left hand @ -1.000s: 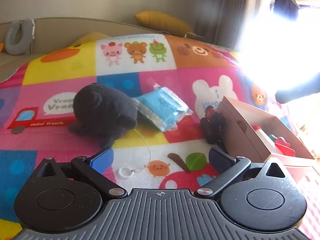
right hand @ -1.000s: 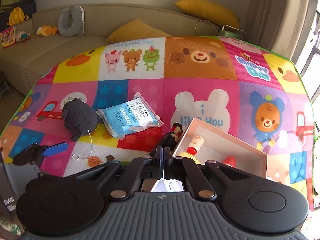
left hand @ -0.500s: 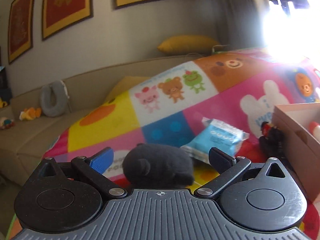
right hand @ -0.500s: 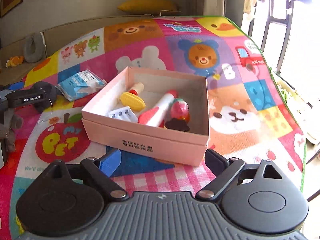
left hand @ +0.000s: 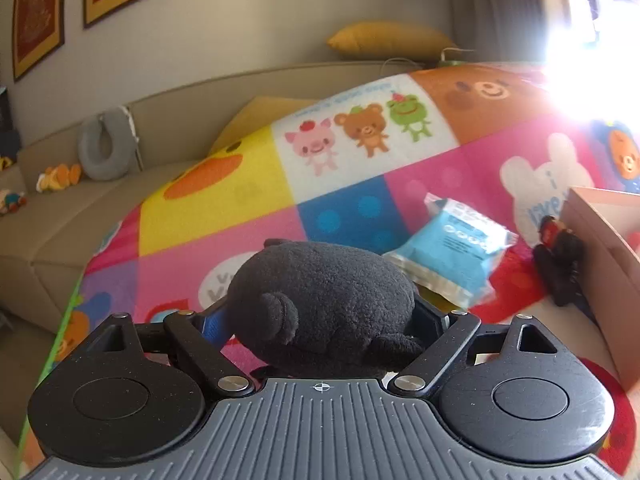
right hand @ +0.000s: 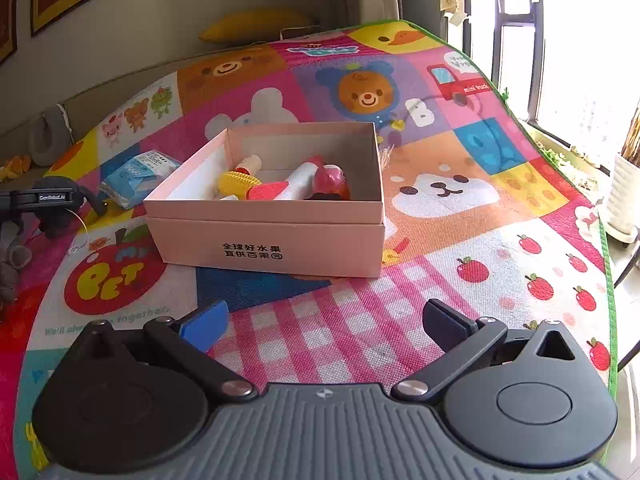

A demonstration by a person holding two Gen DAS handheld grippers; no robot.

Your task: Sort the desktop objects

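The left tongs (left hand: 320, 316) had just closed on the black plush toy (left hand: 320, 300) left of the pink box (right hand: 272, 208); the right tongs (right hand: 324, 320) had sprung open, empty.

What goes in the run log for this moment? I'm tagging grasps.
left gripper: closing around black plush | right gripper: open, empty | pink box: holds toys

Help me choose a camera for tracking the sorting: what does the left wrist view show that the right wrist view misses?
Only the left wrist view shows the left gripper, which has just been closing, with its jaws around the black plush toy, and a small dark figure beside the pink box. Only the right wrist view shows the box's contents, including a yellow toy, and the open, empty right gripper. Both show the blue packet and the mat.
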